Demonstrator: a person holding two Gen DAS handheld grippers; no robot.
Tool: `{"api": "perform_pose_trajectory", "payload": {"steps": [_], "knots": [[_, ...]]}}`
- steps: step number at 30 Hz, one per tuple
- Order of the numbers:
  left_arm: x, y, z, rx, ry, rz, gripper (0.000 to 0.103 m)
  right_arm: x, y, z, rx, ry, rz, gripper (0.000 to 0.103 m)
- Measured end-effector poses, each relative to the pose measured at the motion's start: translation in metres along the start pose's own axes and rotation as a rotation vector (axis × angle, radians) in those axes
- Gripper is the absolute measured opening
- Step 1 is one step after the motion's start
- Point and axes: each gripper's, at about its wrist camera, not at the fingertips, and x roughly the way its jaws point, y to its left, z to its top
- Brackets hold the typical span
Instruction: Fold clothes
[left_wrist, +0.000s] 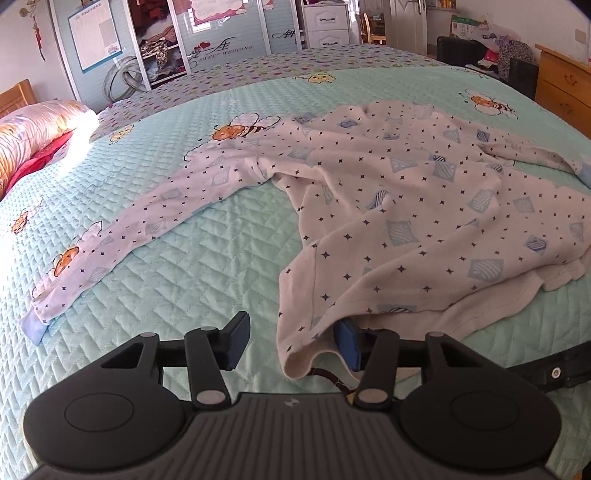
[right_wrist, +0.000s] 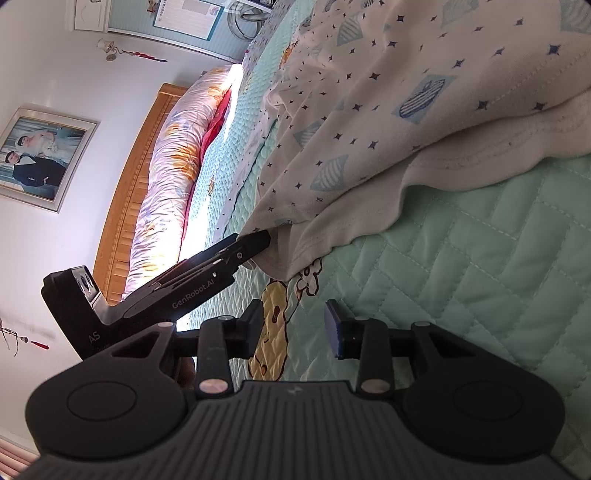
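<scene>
A white long-sleeved shirt (left_wrist: 406, 206) with small dark stars and blue diamonds lies crumpled on the green quilted bedspread (left_wrist: 207, 266). One sleeve (left_wrist: 122, 236) stretches out to the left. My left gripper (left_wrist: 293, 345) is at the near hem corner. Its right finger (left_wrist: 349, 347) is tucked under the cloth, its left finger (left_wrist: 236, 343) is bare, and the jaws stand apart, not pressing. In the right wrist view the left gripper (right_wrist: 264, 240) pokes under the shirt (right_wrist: 369, 122) hem. My right gripper (right_wrist: 295, 325) is open over the bedspread (right_wrist: 480, 258), just short of the hem, holding nothing.
A flowered rolled quilt (left_wrist: 33, 133) and a wooden headboard (right_wrist: 133, 192) lie at the left end of the bed. A wardrobe (left_wrist: 207, 40) stands beyond the bed, and a wooden dresser (left_wrist: 565, 88) stands at the far right. A framed picture (right_wrist: 40, 158) hangs on the wall.
</scene>
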Motion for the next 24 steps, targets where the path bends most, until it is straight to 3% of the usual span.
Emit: {"api": "perform_pose_trajectory", "payload": {"steps": [1,3,4,13,17,24], "knots": [[-0.002,-0.001,0.001,0.001,-0.007,-0.005,0.041,0.000,0.000,-0.001,-0.001,-0.001,0.001,0.038],[-0.003,-0.002,0.003,-0.009,-0.016,-0.018,0.008,0.000,0.000,-0.001,-0.004,-0.002,-0.001,0.038],[-0.004,-0.002,0.004,-0.015,-0.020,-0.024,0.002,0.000,0.001,-0.001,-0.004,-0.003,-0.001,0.038],[-0.032,0.015,0.011,-0.194,-0.126,-0.021,0.001,-0.006,0.001,0.001,0.030,-0.017,0.022,0.040],[-0.057,0.021,0.018,-0.242,-0.197,-0.017,0.001,-0.027,0.000,0.005,0.025,-0.071,0.024,0.051],[-0.068,0.022,0.011,-0.266,-0.188,-0.016,0.001,-0.085,-0.009,0.012,0.006,-0.227,-0.013,0.056]]}}
